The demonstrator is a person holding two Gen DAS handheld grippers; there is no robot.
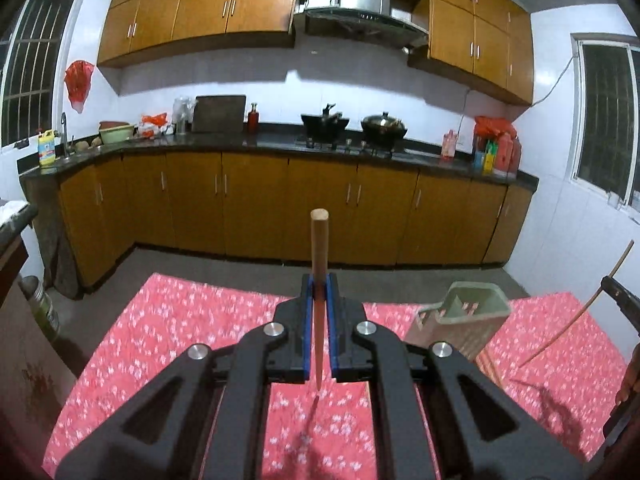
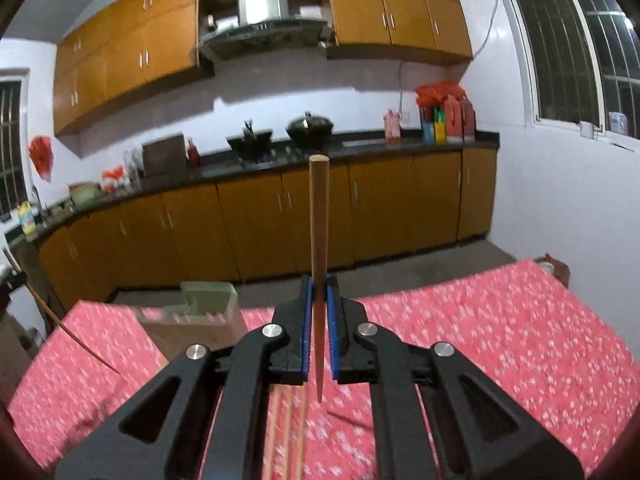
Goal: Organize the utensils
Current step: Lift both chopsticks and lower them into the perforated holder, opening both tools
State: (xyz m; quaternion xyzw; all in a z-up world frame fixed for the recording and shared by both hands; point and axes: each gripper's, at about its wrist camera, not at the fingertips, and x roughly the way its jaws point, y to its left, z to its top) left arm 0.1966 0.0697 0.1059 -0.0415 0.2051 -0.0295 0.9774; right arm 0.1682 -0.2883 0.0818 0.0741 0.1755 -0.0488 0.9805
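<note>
Chopsticks, one pinched upright in each gripper's fingers, left [image 1: 319, 292] and right [image 2: 319, 292], were held above the desk [image 1: 180, 320], apparently bound for the green holder [image 1: 472, 312].

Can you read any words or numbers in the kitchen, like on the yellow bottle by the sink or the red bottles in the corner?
No words or numbers can be read anywhere.
Yellow bottle: it has a label, but the print is too small and blurred.
Red bottles: no readable print.
Pink bottle: too blurred to read.
Green utensil holder: no writing shows.
</note>
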